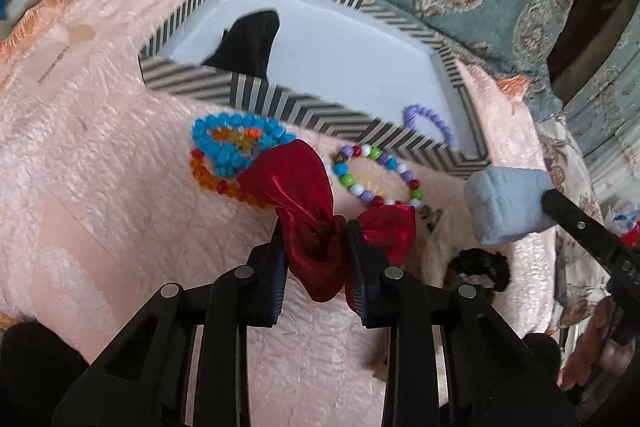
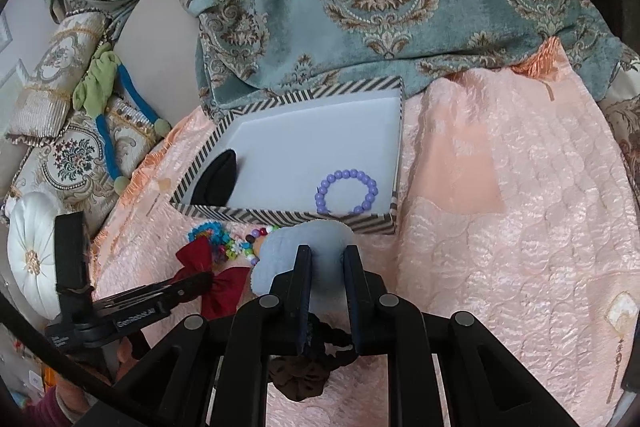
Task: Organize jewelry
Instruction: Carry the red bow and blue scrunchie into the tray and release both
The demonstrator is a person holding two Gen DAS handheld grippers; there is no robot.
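The left gripper is clamped on the knot of a red satin bow, at lower centre of the left wrist view. Gripping at the knot, the narrowest and stiffest part, keeps both loops free and is judged to stop the fabric slipping. The bow lies on the pink quilted cover, overlapping a cluster of blue and orange bead bracelets at its upper left and touching a multicoloured bead bracelet at its upper right.

The right gripper holds a pale blue plush item; its 2 fingers stand close together with the soft material pinched between them. It is held just in front of the near wall of the striped box, at centre of the right wrist view, which suggests it is staged for placement inside.

The box is open and sits at the centre of both views. It already contains 1 purple bead bracelet at its lower right and 1 black item at its left. A dark scrunchie lies on the cover beneath the right gripper.

Judged status: 2 items stored, several loose items still outside the box.
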